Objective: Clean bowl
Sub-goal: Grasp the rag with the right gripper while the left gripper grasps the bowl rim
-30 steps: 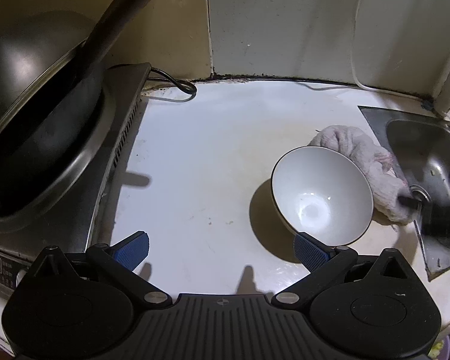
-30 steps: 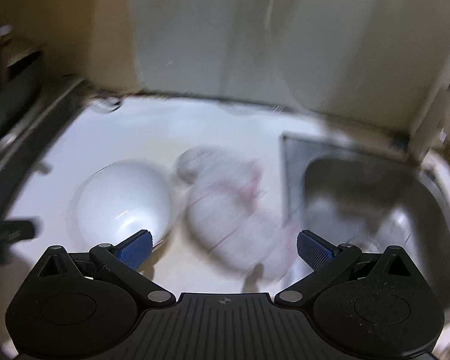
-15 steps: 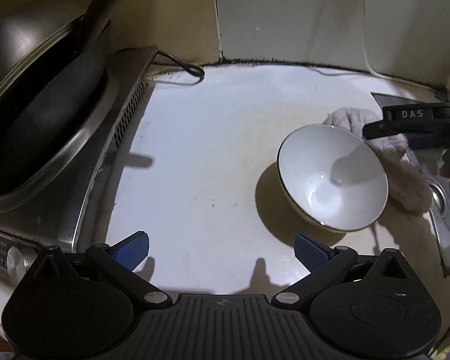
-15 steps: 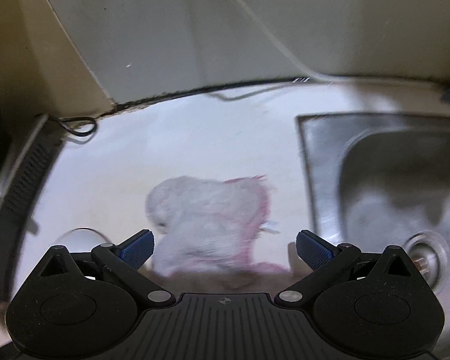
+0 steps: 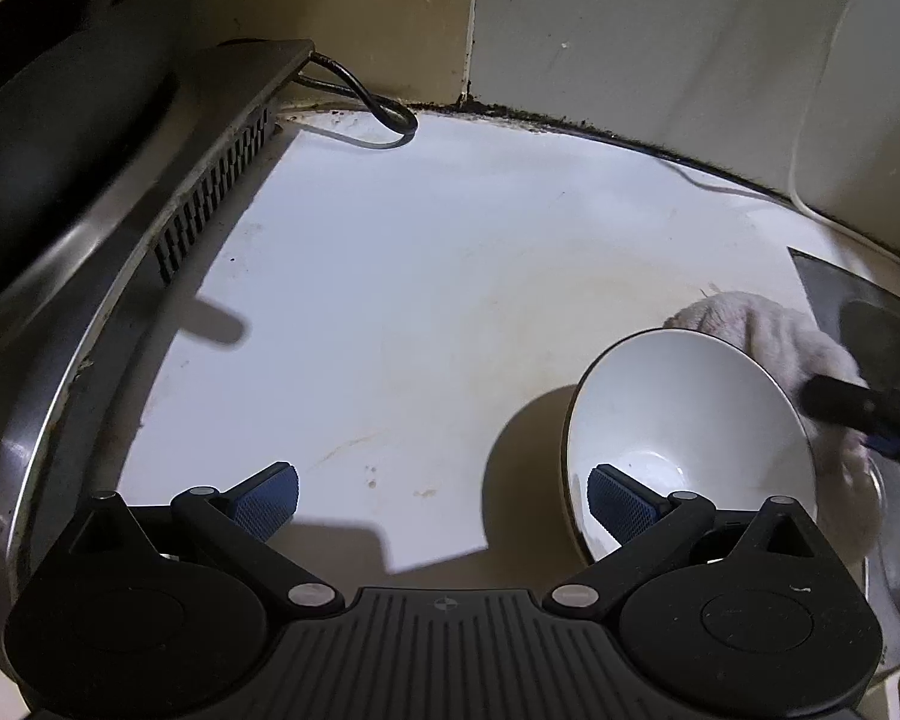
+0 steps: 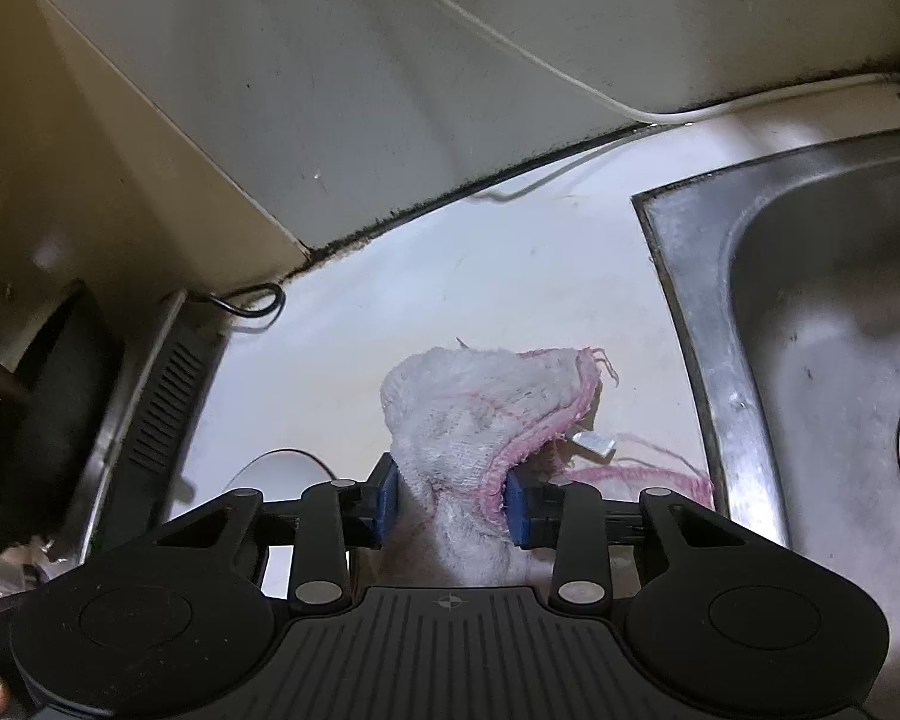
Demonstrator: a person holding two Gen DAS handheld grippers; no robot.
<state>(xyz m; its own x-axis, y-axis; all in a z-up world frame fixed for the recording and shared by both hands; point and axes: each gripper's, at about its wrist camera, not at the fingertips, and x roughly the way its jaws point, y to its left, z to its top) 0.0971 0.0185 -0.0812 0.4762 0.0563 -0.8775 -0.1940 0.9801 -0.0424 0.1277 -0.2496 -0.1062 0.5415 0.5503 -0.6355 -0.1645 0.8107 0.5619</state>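
Observation:
A white bowl [image 5: 690, 420] stands on the white counter [image 5: 420, 300], at lower right in the left wrist view. My left gripper [image 5: 444, 501] is open, and its right pad [image 5: 621, 504] hangs over the bowl's near rim, with the rim just inside the gap. A white cloth with pink edging [image 6: 480, 408] lies beside the bowl, toward the sink. My right gripper [image 6: 450, 507] has its jaws closing on the cloth, which is bunched between the two blue pads. The left wrist view shows that gripper as a dark shape [image 5: 858, 408] beyond the bowl. Only a sliver of the bowl [image 6: 282, 468] shows in the right wrist view.
A dark pan [image 5: 60, 150] sits on a steel stove [image 5: 150, 252] at the left, with a black cable [image 5: 384, 114] behind it. A steel sink [image 6: 810, 330] borders the counter on the right. A white cable [image 6: 510, 54] runs along the back wall.
My left gripper sank toward the bowl, whose rim now sits at its right pad. My right gripper turned, came down onto the cloth and drew its jaws in around it.

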